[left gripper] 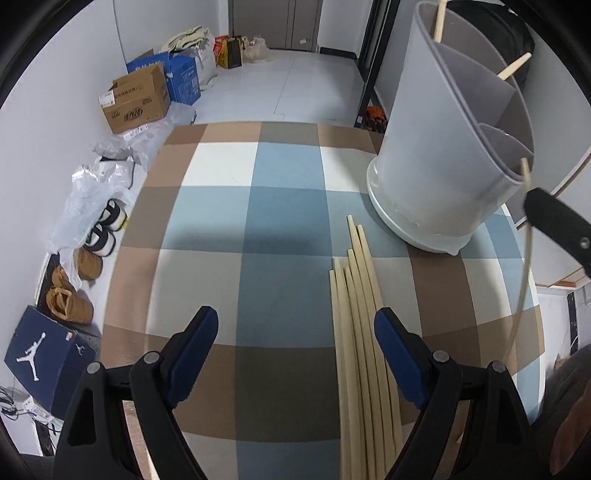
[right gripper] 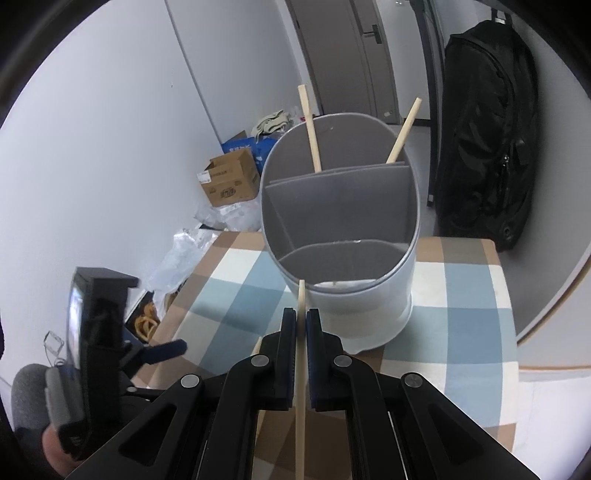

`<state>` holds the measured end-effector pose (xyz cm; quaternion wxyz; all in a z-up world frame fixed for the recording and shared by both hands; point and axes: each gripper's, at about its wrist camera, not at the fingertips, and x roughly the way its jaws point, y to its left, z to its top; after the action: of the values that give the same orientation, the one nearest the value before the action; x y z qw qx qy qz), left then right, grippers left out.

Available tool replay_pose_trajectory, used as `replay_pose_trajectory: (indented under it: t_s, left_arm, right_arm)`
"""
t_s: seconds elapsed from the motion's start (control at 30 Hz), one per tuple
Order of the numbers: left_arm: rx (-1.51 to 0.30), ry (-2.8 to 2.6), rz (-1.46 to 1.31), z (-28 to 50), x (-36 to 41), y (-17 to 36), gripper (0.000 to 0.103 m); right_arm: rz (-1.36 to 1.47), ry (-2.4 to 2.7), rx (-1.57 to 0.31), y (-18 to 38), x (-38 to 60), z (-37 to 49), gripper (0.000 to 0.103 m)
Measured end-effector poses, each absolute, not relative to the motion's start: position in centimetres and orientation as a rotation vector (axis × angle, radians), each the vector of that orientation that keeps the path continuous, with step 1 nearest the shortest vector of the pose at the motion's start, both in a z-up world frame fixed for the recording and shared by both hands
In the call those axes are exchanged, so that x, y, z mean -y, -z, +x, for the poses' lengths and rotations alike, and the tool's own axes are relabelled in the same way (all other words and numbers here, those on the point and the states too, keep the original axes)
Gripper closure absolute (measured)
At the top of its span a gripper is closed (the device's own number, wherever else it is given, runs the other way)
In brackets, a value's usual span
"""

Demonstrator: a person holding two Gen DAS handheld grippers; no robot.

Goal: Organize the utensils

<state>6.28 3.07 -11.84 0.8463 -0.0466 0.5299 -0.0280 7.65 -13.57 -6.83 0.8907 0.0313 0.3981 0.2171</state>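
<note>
Pinching one chopstick [right gripper: 302, 354] tight in the right hand-held gripper [right gripper: 301, 325], low in the frame, just before the grey holder [right gripper: 340, 221] on the table [right gripper: 476, 295]. Keeping the left hand-held gripper [left gripper: 295, 332] wide open, empty, beside the chopstick pile [left gripper: 360, 332] at lower right. Two sticks [right gripper: 310, 129] standing inside already; many waiting.

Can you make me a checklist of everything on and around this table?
Surface: checked tablecloth in blue, brown and white, on the table.
Job's things: grey holder with dividers, two chopsticks in its back section; loose bundle of chopsticks lying beside it.
Clutter: nothing seen on the table.
Grippers: left claw open, over the bundle's edge; right claw shut on one chopstick, just in front of the holder.
Cables: white wires on the floor.
Surroundings: cardboard boxes, shoes, plastic bags, black backpack, door.
</note>
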Motion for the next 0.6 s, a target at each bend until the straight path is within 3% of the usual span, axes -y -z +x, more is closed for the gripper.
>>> replay_pose_trajectory:
  t_s: [0.23,0.43,0.5,0.57,0.6]
  left_arm:
    - [-1.164,0.054,-0.117,7.1,-2.6,12.7,0.030]
    - [-1.170,0.053,-0.082,7.4,-1.8,12.7,0.046]
    - [-1.167,0.055,-0.085,7.4,-2.0,12.6,0.054]
    - [-1.164,0.067,-0.090,7.4,-1.9,12.4,0.073]
    - [-1.166,0.078,-0.099,7.5,-1.9,12.4,0.077]
  right_arm:
    - [0.084,-0.454,-0.819,6.3,14.3,8.3,0.098]
    - [0.091,-0.455,-0.821,6.4,14.5,8.5,0.098]
    - [0.091,-0.453,-0.823,6.4,14.6,8.6,0.098]
    - [0.092,-0.453,-0.825,6.4,14.7,8.7,0.098]
    - [0.091,-0.453,-0.825,6.4,14.8,8.7,0.098]
